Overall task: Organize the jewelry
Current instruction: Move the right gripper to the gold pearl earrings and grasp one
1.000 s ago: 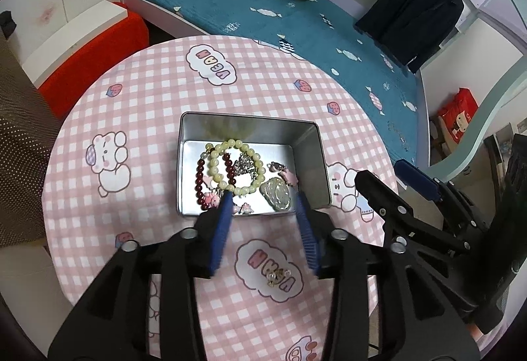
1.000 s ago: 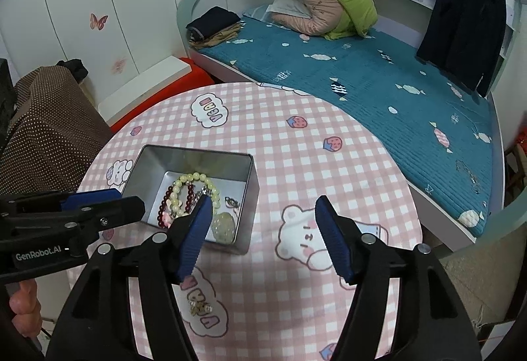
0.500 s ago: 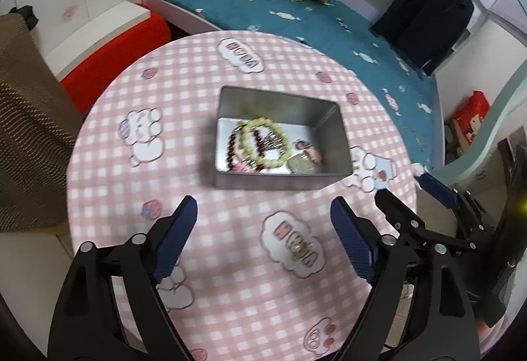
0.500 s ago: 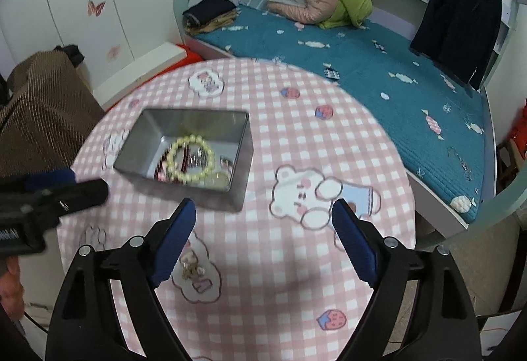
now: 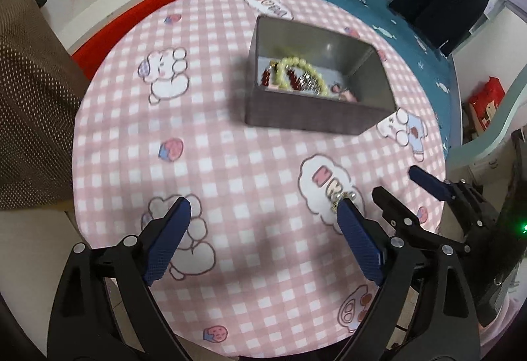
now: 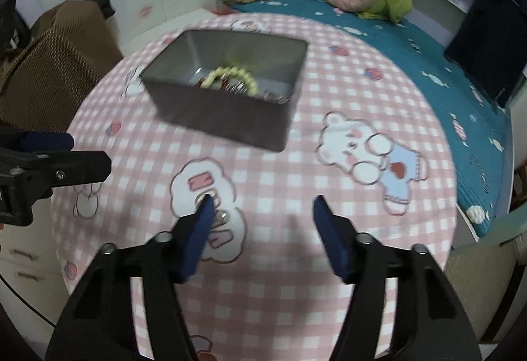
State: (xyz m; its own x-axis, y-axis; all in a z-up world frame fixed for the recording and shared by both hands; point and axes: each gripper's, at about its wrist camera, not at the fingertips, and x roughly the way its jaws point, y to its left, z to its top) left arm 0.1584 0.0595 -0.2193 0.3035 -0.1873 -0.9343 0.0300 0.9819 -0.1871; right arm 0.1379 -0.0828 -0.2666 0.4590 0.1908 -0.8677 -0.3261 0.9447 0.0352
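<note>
We hold our left gripper [image 5: 265,213] tilted steeply down over the surface [image 5: 230,163], its blue fingers [image 5: 164,242] spread wide with nothing between them. Our right gripper [image 6: 263,209] tilts down too; its jaws have just been closing, yet they stand apart and grip nothing.

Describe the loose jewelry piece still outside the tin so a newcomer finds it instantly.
On the round pink checked tablecloth, look nearer the camera than the grey metal tin. The small silvery jewelry piece lies on a white cloud print with pink letters, the only jewelry outside the tin.
</note>
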